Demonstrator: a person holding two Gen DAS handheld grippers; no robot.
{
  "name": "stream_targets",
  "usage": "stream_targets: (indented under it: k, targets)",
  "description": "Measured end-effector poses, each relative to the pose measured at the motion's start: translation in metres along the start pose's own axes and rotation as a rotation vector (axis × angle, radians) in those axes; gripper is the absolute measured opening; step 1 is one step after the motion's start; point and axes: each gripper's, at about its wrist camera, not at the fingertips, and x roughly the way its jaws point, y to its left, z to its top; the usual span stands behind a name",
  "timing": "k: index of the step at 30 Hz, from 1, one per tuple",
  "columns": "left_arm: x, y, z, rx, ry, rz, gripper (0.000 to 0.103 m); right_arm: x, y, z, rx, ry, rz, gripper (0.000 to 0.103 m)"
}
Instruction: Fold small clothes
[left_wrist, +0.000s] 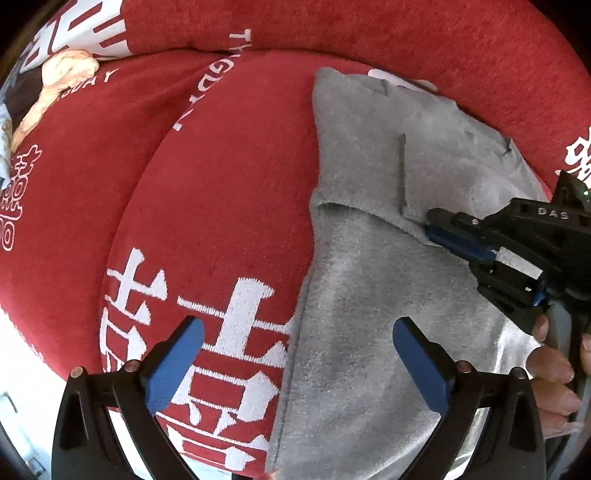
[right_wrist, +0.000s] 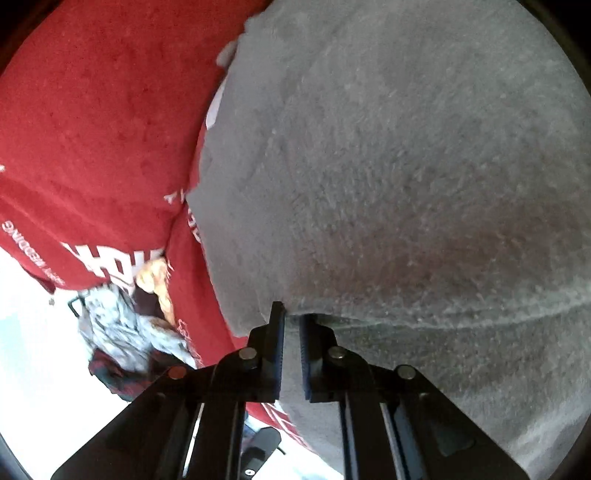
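Observation:
A small grey fleece garment (left_wrist: 369, 266) lies spread on a red cushion cover (left_wrist: 221, 184) with white lettering. One flap is folded across its middle. My left gripper (left_wrist: 297, 328) hangs open above the garment's left edge, pointing down, with nothing between its blue pads. My right gripper (left_wrist: 430, 218) comes in from the right, and its tips sit at the edge of the folded flap. In the right wrist view the right gripper (right_wrist: 291, 314) is shut, pinching the fold's edge of the grey garment (right_wrist: 388, 166).
A person's hand (left_wrist: 554, 369) holds the right gripper's handle. A pile of other clothes, peach (left_wrist: 70, 70) and patterned grey-white (right_wrist: 122, 325), lies at the far end of the red cover (right_wrist: 92, 129). A bright white floor shows beyond the cushion's edge.

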Motion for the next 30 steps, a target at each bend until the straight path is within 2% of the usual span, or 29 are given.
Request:
stream_targets:
  k: [4,5,7,8,12,17,22,26,28,30]
  targets:
    - [0.004,-0.008,0.0,0.024,0.026,-0.013,0.103,-0.005,0.008,-0.004,-0.051,0.068,-0.025,0.01]
    - [0.006,-0.011,-0.001,0.035,0.046,-0.032,0.103,-0.009,0.012,-0.007,-0.094,0.08,-0.048,0.014]
    - [0.007,-0.017,-0.004,0.052,0.066,-0.048,0.103,-0.021,0.017,-0.015,-0.178,0.09,-0.111,0.032]
    - [0.007,-0.019,-0.005,0.061,0.072,-0.047,0.103,-0.03,0.018,-0.02,-0.214,0.09,-0.145,0.045]
    - [0.005,-0.029,-0.009,0.073,0.082,-0.049,0.103,-0.068,0.008,-0.038,-0.271,0.085,-0.205,0.047]
    - [-0.002,-0.045,-0.013,0.089,0.056,-0.019,0.103,-0.111,-0.015,-0.053,-0.265,0.059,-0.278,0.048]
    - [0.002,-0.069,-0.016,0.128,0.086,-0.007,0.103,-0.142,-0.036,-0.064,-0.277,0.042,-0.331,0.059]
    - [0.004,-0.09,-0.018,0.165,0.108,0.018,0.103,-0.154,-0.041,-0.075,-0.353,0.008,-0.4,0.086]
    - [0.01,-0.098,-0.02,0.163,0.129,0.038,0.103,-0.159,-0.045,-0.078,-0.385,-0.004,-0.427,0.086]
    - [0.017,-0.101,-0.022,0.152,0.165,0.023,0.103,-0.164,-0.052,-0.078,-0.381,0.002,-0.446,0.086]
